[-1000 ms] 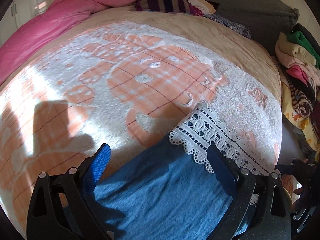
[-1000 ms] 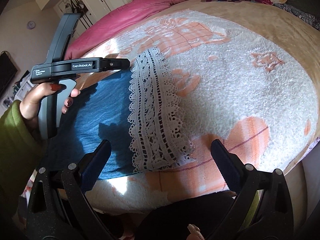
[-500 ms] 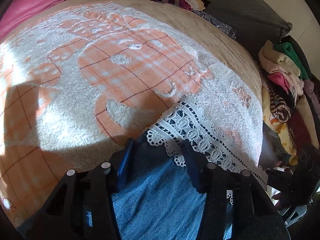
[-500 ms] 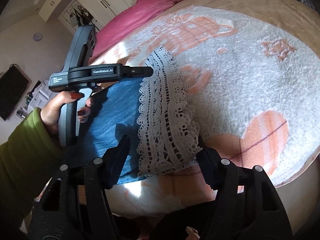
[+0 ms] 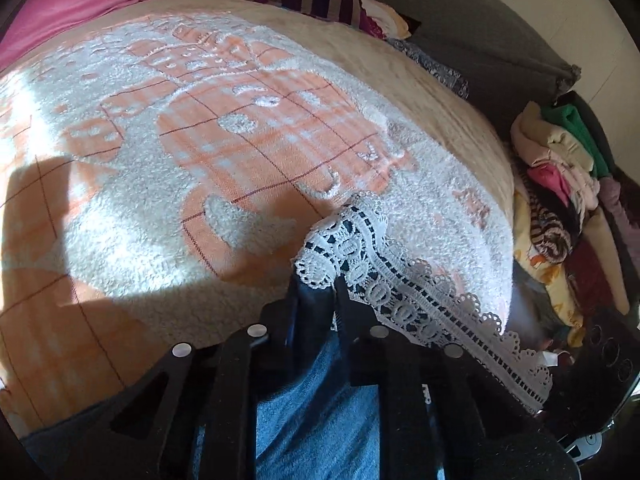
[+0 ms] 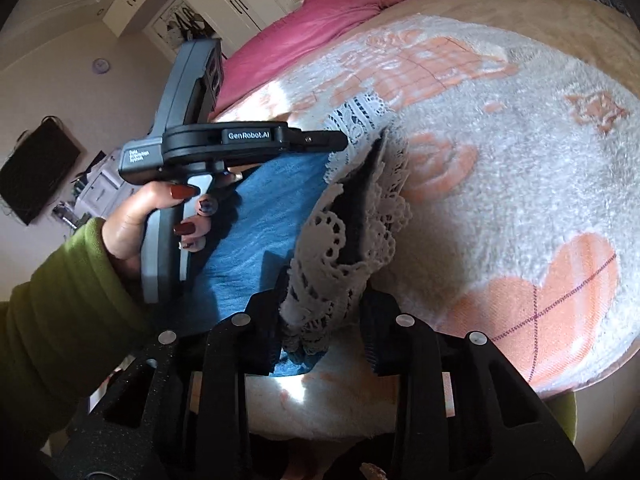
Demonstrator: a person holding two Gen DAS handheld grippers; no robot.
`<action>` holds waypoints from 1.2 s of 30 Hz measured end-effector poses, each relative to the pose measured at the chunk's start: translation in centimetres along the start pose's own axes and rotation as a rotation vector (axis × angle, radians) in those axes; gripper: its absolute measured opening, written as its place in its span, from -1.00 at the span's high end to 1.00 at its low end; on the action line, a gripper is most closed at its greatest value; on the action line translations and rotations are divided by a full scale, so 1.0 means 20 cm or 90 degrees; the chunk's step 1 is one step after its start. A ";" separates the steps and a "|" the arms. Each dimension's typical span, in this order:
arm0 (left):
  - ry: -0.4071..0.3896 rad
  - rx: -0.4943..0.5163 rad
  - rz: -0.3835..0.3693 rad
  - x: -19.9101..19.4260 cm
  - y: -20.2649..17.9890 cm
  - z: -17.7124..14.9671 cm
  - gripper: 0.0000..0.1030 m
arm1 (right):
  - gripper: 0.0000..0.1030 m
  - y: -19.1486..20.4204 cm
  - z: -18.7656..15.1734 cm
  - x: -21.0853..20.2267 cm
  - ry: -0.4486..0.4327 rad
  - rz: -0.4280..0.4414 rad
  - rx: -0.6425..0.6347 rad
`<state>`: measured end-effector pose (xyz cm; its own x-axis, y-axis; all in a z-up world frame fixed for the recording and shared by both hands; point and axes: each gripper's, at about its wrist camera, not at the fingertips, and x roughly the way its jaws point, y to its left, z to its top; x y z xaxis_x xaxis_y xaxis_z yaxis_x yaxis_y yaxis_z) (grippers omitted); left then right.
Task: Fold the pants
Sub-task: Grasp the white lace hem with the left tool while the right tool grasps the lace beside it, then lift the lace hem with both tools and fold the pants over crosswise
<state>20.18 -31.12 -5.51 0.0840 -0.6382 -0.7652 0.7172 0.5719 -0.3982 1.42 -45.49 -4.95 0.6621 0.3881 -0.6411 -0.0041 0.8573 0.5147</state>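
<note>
**Both grippers clamped on the lace hem**

The blue pants (image 6: 260, 216) lie on the bed (image 5: 160, 200), lace hem (image 5: 384, 272) running crosswise between the grippers. The left gripper (image 5: 316, 292) and right gripper (image 6: 320, 300) have just been closing; each pinches bunched hem fabric. The waist end is cut off below frame.

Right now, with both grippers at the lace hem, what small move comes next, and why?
Probably lift both together: the left gripper and right gripper, whose fingers have just been closing, each pinch a corner of the blue pants at the lace hem, ready to fold.
</note>
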 end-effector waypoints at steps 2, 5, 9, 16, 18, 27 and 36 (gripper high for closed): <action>-0.018 -0.012 -0.018 -0.05 0.01 -0.01 0.71 | 0.53 0.04 0.01 -0.02 -0.010 0.000 -0.019; -0.062 -0.021 -0.043 -0.19 0.01 -0.03 0.71 | 0.53 0.14 0.03 -0.04 -0.023 0.008 -0.053; -0.113 -0.026 -0.052 -0.40 0.03 -0.07 0.71 | 0.53 0.30 0.05 -0.07 -0.034 0.034 -0.108; -0.154 -0.063 -0.024 -0.69 0.21 -0.28 0.71 | 0.53 0.61 0.02 0.06 -0.003 0.086 -0.218; -0.158 -0.097 -0.007 -0.73 0.30 -0.37 0.63 | 0.53 0.67 -0.03 0.14 0.024 0.093 -0.242; -0.234 -0.345 -0.036 -0.97 0.58 -0.86 -0.14 | 0.33 0.90 -0.34 0.38 0.096 0.006 -0.431; -0.249 -0.406 -0.115 -0.92 0.62 -0.91 -0.68 | 0.04 1.04 -0.50 0.39 0.069 -0.064 -0.583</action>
<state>14.94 -2.85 -5.54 0.3268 -0.8176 -0.4741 0.2158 0.5529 -0.8048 -0.98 -21.33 -4.95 0.6184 0.2869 -0.7316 -0.5713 0.8034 -0.1678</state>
